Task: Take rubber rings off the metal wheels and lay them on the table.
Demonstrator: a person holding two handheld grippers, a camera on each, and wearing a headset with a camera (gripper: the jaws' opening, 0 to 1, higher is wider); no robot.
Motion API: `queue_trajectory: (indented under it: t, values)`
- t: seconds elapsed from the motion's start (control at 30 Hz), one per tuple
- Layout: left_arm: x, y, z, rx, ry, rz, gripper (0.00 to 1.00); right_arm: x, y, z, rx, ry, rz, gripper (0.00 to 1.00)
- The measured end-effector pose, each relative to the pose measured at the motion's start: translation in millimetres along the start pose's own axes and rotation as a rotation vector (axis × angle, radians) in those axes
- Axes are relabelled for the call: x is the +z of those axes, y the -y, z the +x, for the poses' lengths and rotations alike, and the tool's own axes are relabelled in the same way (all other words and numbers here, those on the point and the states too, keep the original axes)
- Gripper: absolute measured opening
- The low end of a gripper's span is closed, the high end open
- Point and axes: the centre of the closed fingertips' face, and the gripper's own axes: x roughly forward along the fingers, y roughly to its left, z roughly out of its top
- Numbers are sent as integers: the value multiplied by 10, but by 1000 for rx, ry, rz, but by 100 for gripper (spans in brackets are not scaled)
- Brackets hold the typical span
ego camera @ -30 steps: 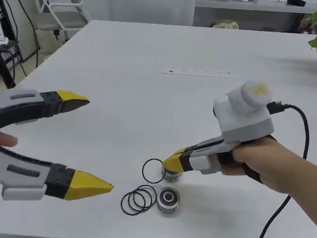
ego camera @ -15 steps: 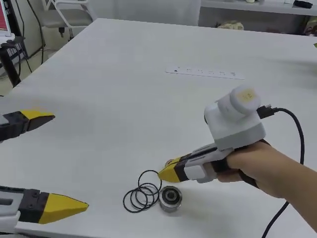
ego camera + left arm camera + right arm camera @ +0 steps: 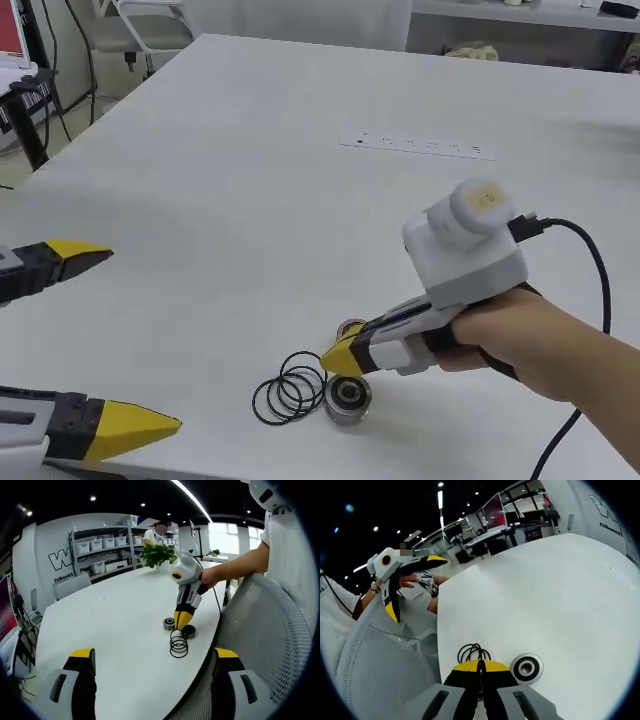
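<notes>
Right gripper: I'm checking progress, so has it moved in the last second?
Yes. The right gripper has come off the far wheel toward the near wheel, beside the rings.

matt smooth white table; black rubber rings; shiny metal wheel; matt yellow plastic fingers.
</notes>
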Motion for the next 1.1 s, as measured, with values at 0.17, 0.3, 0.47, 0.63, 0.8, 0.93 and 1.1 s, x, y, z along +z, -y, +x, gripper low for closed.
queue_trajectory:
  t: [0.17, 0.3, 0.47, 0.63, 0.8, 0.93, 1.1]
  values:
    - [-54, 14, 12, -2, -16, -10, 94, -16, 13, 5, -7, -7, -3, 0]
    - [-54, 12, 8, 2, -18, -3, 93, -41, 28, 23, -16, -20, -11, 0]
    - [-55, 20, 6, 3, -17, -12, 92, -75, 63, 62, -37, -40, -35, 0]
    - [-73, 35, 13, -6, -25, -12, 89, -107, 77, 97, -46, -57, -44, 0]
    - [-84, 34, 15, -6, -31, -18, 88, -101, 93, 109, -58, -56, -76, 0]
    - [-82, 27, 12, -2, -31, -16, 88, -96, 100, 123, -64, -55, -84, 0]
    - [-84, 24, 15, -1, -32, -15, 88, -95, 121, 132, -74, -49, -83, 7]
